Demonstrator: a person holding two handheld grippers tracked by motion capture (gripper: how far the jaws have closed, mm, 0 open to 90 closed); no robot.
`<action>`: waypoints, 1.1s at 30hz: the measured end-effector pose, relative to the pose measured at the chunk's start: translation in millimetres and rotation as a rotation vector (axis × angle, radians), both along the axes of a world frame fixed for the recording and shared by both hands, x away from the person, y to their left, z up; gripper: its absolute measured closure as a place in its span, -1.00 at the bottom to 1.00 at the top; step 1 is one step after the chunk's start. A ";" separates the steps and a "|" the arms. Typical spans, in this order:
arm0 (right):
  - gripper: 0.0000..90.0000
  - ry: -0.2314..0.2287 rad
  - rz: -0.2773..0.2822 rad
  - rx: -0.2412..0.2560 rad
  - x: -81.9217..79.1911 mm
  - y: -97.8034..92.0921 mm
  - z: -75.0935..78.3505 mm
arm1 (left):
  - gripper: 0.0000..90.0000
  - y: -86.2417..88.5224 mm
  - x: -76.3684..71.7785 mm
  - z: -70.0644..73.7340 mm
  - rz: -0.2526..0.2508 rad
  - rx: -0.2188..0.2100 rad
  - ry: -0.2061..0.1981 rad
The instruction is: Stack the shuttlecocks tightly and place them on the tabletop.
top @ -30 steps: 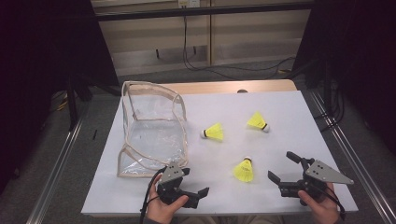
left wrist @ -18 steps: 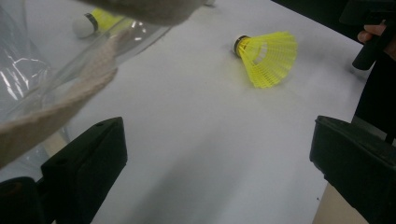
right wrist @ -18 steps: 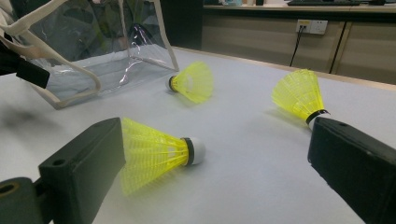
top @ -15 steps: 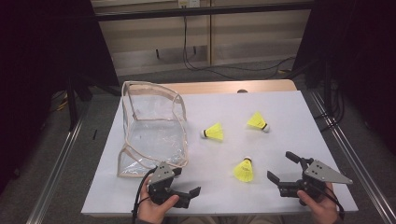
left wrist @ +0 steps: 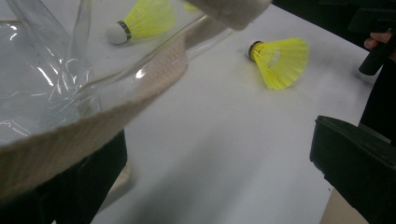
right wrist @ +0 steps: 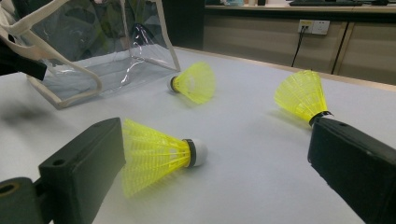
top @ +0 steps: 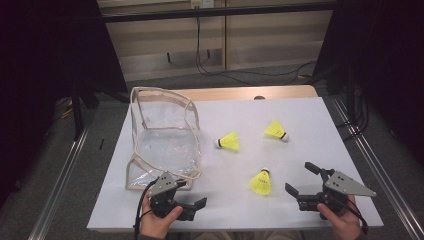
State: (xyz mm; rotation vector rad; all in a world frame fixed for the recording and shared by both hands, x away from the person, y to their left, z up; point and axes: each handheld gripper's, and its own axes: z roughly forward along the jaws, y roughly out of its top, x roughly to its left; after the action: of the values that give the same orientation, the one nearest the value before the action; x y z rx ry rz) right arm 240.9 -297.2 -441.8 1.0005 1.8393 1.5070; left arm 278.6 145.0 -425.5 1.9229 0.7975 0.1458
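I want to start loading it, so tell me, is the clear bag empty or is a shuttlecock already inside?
Empty. Through the clear bag nothing yellow shows; all three shuttlecocks lie outside on the white table.

A clear plastic pouch with cream fabric edging (top: pixel 165 137) stood open and slumped at my ten o'clock, its near trim (left wrist: pixel 88 126) draped across my left jaw. Three yellow plastic shuttlecocks lay on their sides: one (top: pixel 261 182) at my one o'clock, nearest; one (top: pixel 229 142) at twelve; the third (top: pixel 276 130) farthest, toward one o'clock.
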 end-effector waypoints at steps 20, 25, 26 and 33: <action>-0.92 0.006 0.002 0.005 1.9 1.9 -0.6 | -0.91 10.6 -0.4 1.4 -0.002 0.010 0.000; -0.92 0.007 0.007 0.004 2.9 2.7 -1.1 | -0.91 16.1 -0.4 1.7 0.006 0.009 0.004; -0.92 0.007 0.007 0.004 2.9 2.7 -1.1 | -0.91 16.1 -0.4 1.7 0.006 0.009 0.004; -0.92 0.005 0.005 0.000 3.3 3.6 -0.7 | -0.91 24.1 0.2 1.2 0.026 0.010 -0.005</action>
State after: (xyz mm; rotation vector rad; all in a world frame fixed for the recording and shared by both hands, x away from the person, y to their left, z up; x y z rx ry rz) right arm 244.1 -293.6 -442.6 1.0010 1.8466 1.5093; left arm 278.8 169.1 -424.4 1.9216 0.8198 0.1706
